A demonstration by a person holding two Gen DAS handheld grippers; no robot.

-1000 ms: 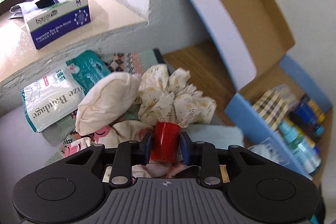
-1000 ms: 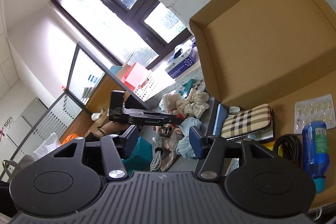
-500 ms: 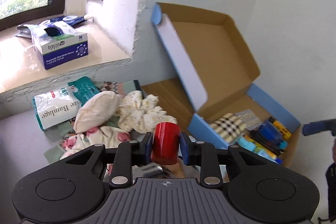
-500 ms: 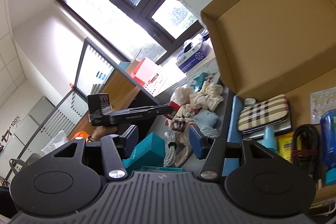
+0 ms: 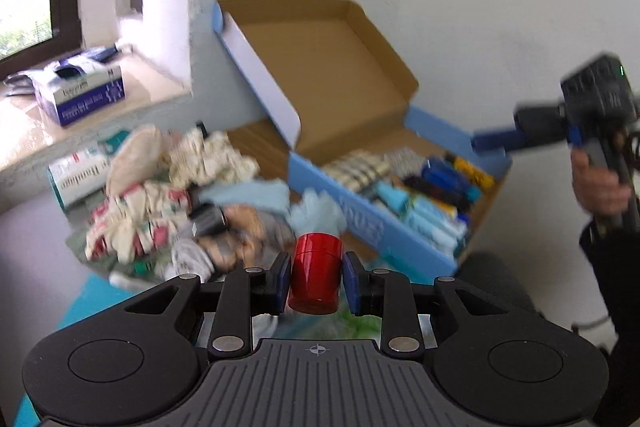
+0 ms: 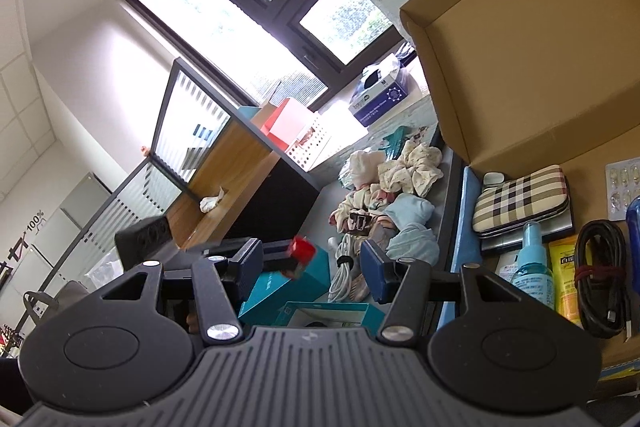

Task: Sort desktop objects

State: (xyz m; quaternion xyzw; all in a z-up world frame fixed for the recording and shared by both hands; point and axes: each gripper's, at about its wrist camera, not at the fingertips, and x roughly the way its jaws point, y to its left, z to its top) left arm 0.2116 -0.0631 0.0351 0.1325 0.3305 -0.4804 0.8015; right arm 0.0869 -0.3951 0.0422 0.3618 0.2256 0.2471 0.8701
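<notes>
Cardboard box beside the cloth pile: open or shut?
Open. The cardboard box has its lid standing up against the wall, and bottles and a plaid case lie exposed inside.

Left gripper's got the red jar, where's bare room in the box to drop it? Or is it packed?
Bare cardboard shows in the box only along the back, between the plaid case and the raised lid, left of the pill pack. The front is crowded: spray bottle, yellow tube, black cable side by side. The red jar sits between the left gripper fingers.
</notes>
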